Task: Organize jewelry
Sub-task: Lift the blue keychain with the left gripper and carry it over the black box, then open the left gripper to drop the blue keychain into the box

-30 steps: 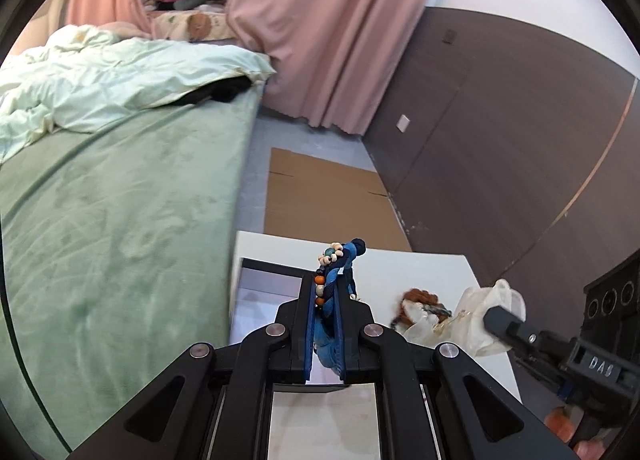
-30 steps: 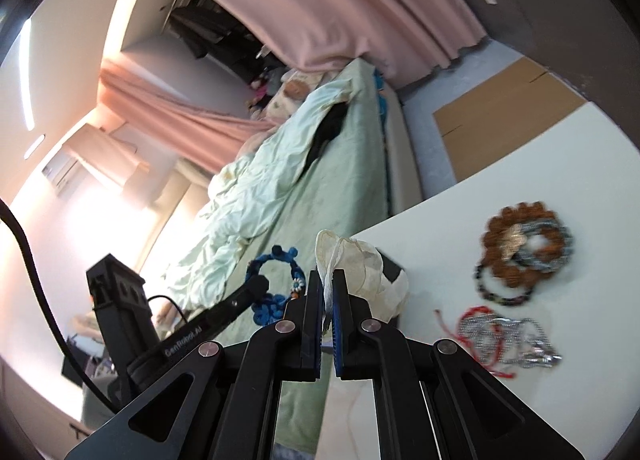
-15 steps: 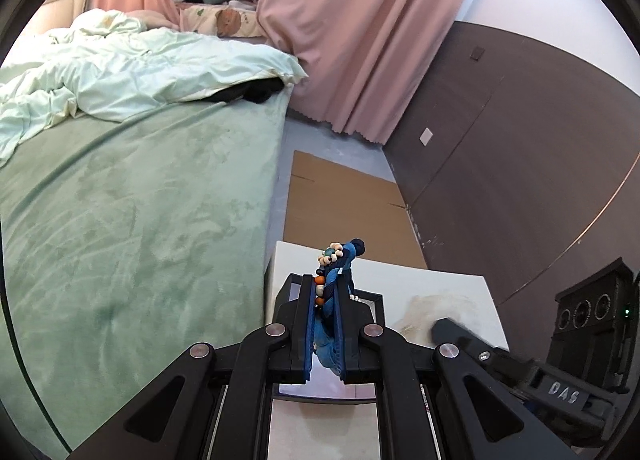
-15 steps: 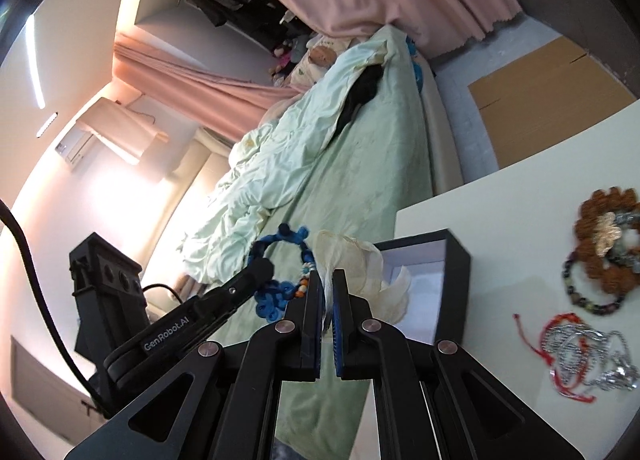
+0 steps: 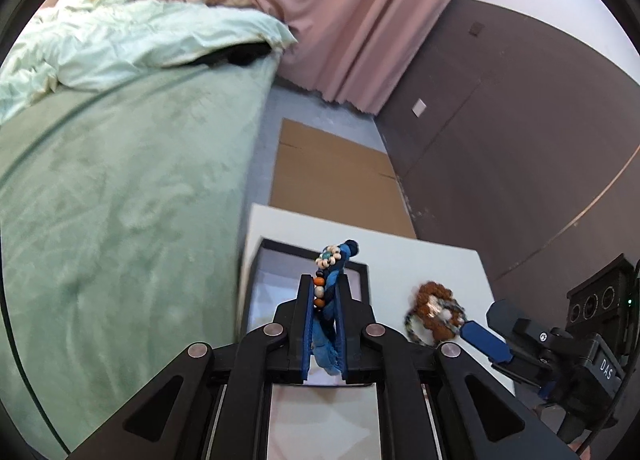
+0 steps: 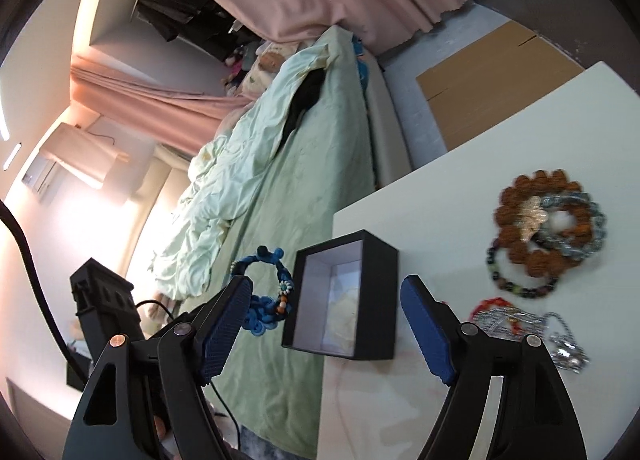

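My left gripper (image 5: 324, 296) is shut on a blue knotted bracelet (image 5: 330, 280) with small beads, held above the black jewelry box (image 5: 280, 288) at the table's left edge. The bracelet (image 6: 264, 300) also shows in the right wrist view, left of the box (image 6: 376, 292). My right gripper (image 6: 328, 328) is open and empty, its fingers either side of the box. A cream fabric piece (image 6: 344, 316) lies inside the box. A brown bead bracelet with grey ones (image 6: 544, 219) and a silver chain with red cord (image 6: 528, 324) lie on the white table (image 6: 440, 195).
A bed with a green cover (image 5: 120, 199) stands close to the table's left side. Flat cardboard (image 5: 332, 171) lies on the floor beyond the table. Pink curtains (image 5: 352, 11) and a dark brown wall (image 5: 520, 139) are behind.
My right gripper opened and let go of the cream fabric, which now lies in the box. My left gripper kept hold of the blue bracelet and moved over the box.
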